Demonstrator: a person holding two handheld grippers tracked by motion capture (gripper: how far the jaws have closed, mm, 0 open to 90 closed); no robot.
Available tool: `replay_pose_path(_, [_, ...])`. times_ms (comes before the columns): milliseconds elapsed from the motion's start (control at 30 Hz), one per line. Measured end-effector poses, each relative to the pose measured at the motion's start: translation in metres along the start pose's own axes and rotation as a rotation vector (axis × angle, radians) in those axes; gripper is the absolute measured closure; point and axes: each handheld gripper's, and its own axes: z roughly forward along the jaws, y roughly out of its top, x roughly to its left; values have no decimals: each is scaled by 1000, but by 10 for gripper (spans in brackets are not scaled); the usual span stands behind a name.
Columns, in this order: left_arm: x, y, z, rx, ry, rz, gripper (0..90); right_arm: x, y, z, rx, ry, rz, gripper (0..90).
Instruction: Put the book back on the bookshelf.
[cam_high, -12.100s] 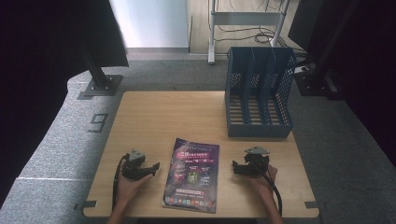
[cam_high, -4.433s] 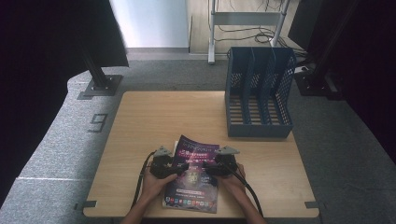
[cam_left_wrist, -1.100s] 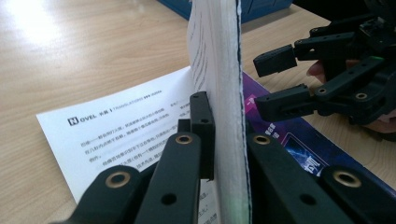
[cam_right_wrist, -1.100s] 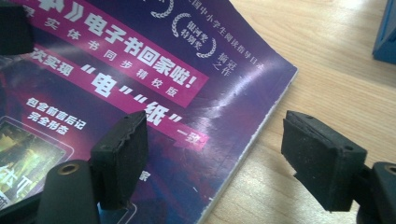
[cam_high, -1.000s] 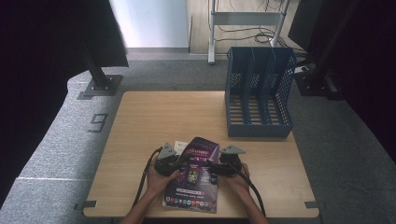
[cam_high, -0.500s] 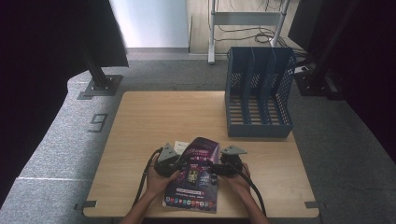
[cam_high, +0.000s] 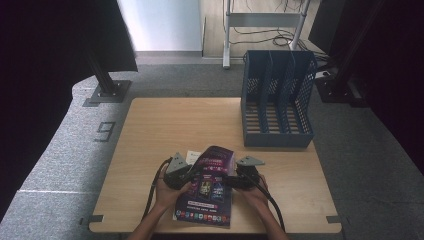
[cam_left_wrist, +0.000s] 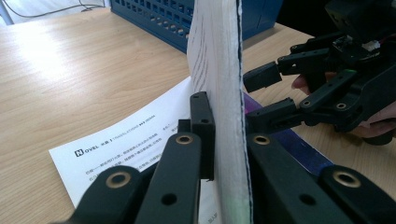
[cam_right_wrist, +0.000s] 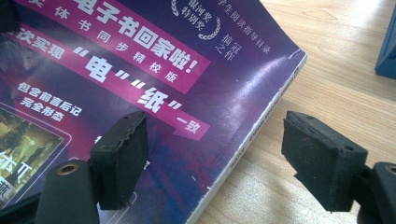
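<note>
Wooden surface, grey carpet round it, blue file rack at the far right corner. Magazine lies at the near edge, well short of the rack, purple cover up. Change since a few seconds back: its left edge has come up off the surface, and a white printed sheet shows beneath it. Left hand-held gripper is clamped tight on that raised edge, with the pages standing upright between the pads. Right hand-held gripper sits at the magazine's right edge, jaws wide, one pad over the cover, the other over bare wood, nothing pinched. Reading: lift is half set up. Right side needs to close on its edge before the magazine can go toward the rack.
</note>
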Motion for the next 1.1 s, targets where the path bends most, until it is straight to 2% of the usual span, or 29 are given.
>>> replay_pose_path(500, [-6, 5, -5, -24, -2, 45, 873, -2, 3, -6, -28, 18, 2, 225])
replay_pose_path(1100, [-15, 11, -13, -54, -11, 73, 874, -1, 5, -8, -34, 76, 26, 184])
